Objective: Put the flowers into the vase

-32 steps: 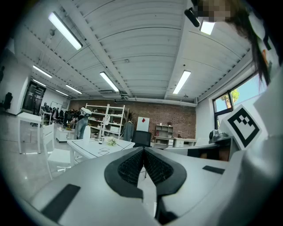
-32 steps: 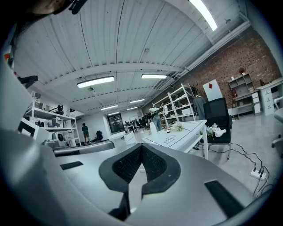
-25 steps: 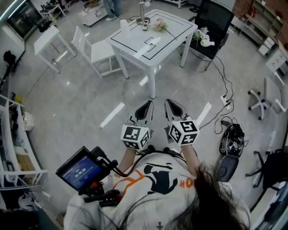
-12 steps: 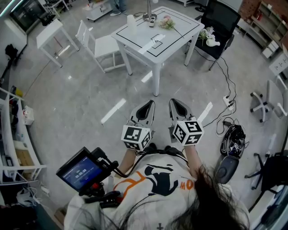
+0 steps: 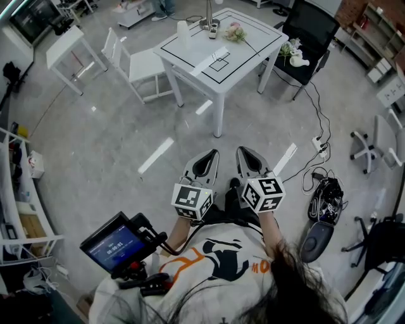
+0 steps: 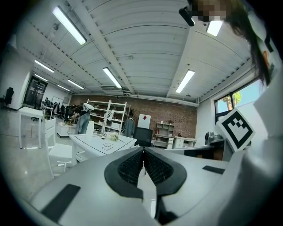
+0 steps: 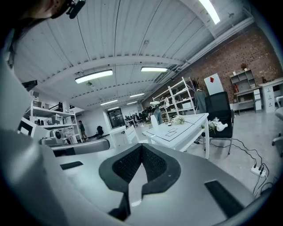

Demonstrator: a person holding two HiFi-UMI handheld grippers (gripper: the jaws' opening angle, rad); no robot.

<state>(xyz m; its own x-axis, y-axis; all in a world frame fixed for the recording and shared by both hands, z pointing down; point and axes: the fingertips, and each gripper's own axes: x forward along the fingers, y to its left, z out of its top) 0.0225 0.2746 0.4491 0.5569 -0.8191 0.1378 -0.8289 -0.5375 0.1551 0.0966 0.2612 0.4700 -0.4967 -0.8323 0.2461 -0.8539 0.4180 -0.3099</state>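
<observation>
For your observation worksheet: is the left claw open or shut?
Shut. In the left gripper view, the left claw has its jaws touching, with nothing between them.

Grey glossy floor [image 5: 114,145]; white table [image 5: 237,60]; brick wall [image 7: 230,53]; ceiling strip lights [image 6: 112,77].

White worktop [image 5: 250,60] far centre, black outline marked on top. Stand post [image 5: 207,14] at far edge, small dark item [image 5: 213,29] beside it. White chair [image 5: 142,63] just left of worktop, small white table [image 5: 66,47] further left. Black office chair [image 5: 307,28] far right of worktop. Grey glossy floor [image 5: 107,145]. Power strip [image 5: 317,144] on floor at right, cables trailing toward the office chair. Black bag [image 5: 326,196] near right, grey rounded item [image 5: 315,239] just nearer. White swivel chair [image 5: 370,145] at right edge. Shelf unit [image 5: 25,215] at left edge. Small lit screen [image 5: 114,243] near left. Brick wall [image 6: 163,117] far back, ceiling light strips [image 6: 112,77] overhead.
</observation>
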